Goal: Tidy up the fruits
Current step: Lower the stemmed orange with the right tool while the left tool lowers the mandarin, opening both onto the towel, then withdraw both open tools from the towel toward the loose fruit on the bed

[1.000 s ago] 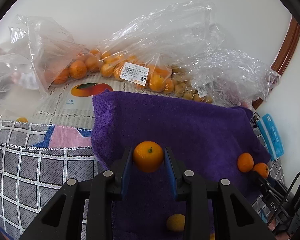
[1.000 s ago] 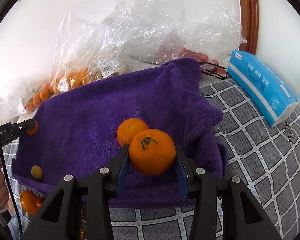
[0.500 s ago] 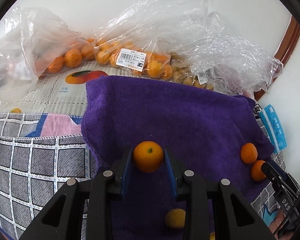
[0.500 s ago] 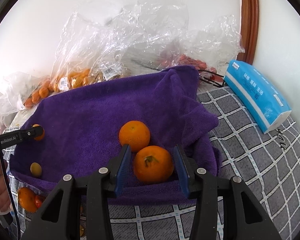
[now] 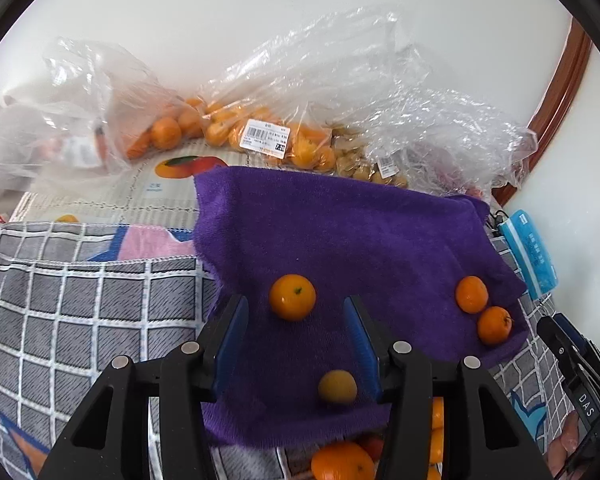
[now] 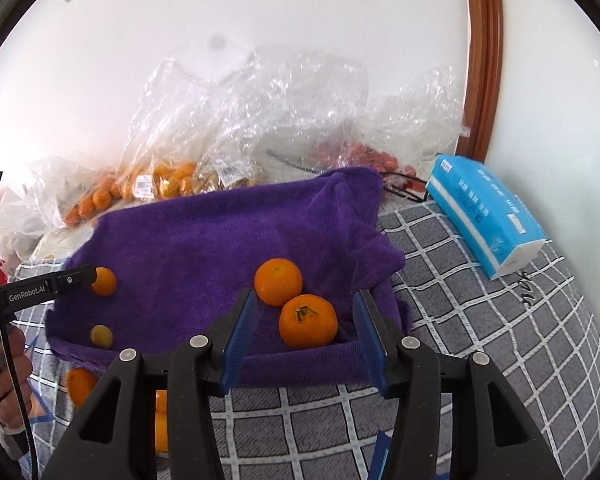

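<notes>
A purple towel lies spread over a grey checked cloth. In the left wrist view a small orange rests on the towel between the tips of my left gripper. Its jaws are opening and its pads are clear of the fruit. A small yellow fruit lies nearer, between the fingers. My right gripper is opening too. A stemmed orange sits loose between its pads, touching a second orange behind it. The left gripper's finger shows at the towel's left by the small orange.
Clear plastic bags of oranges and other fruit line the wall behind the towel. A blue tissue pack lies at the right. More oranges sit below the towel's near edge. A hand holds the left gripper.
Both grippers have opened and let go of their oranges, which now lie on the towel. Both have drawn back and up from the fruit.
</notes>
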The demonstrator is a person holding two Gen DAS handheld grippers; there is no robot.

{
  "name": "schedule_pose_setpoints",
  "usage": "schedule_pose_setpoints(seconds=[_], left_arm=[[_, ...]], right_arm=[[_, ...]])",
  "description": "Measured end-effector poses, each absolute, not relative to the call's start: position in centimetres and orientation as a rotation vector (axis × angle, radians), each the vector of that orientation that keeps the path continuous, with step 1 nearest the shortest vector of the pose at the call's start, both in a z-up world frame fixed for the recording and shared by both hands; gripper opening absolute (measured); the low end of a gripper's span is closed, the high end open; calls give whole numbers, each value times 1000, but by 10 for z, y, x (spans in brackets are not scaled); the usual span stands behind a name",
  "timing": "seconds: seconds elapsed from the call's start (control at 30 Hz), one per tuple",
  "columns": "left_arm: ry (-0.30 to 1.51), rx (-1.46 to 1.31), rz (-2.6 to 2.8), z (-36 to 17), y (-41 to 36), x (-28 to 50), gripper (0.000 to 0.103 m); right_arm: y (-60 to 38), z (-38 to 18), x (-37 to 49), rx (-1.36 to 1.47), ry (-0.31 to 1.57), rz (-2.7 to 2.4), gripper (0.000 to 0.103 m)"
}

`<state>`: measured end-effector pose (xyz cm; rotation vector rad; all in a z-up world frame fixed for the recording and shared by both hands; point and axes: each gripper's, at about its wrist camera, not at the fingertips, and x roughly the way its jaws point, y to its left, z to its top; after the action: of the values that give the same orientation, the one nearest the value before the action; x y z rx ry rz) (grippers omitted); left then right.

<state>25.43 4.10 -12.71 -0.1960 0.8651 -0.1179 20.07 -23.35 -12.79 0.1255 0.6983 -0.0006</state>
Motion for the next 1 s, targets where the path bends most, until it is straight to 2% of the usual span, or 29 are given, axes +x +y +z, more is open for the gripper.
schedule_pose_setpoints(seconds=[0.43,1.0], left_arm=[[749,-170,-113,-95,47,168,47],[723,-153,-85,-109,50,105,47]], right_arm=[[-237,-98,142,183,610,14,57],[-238,-107,105,194,617,9,57]])
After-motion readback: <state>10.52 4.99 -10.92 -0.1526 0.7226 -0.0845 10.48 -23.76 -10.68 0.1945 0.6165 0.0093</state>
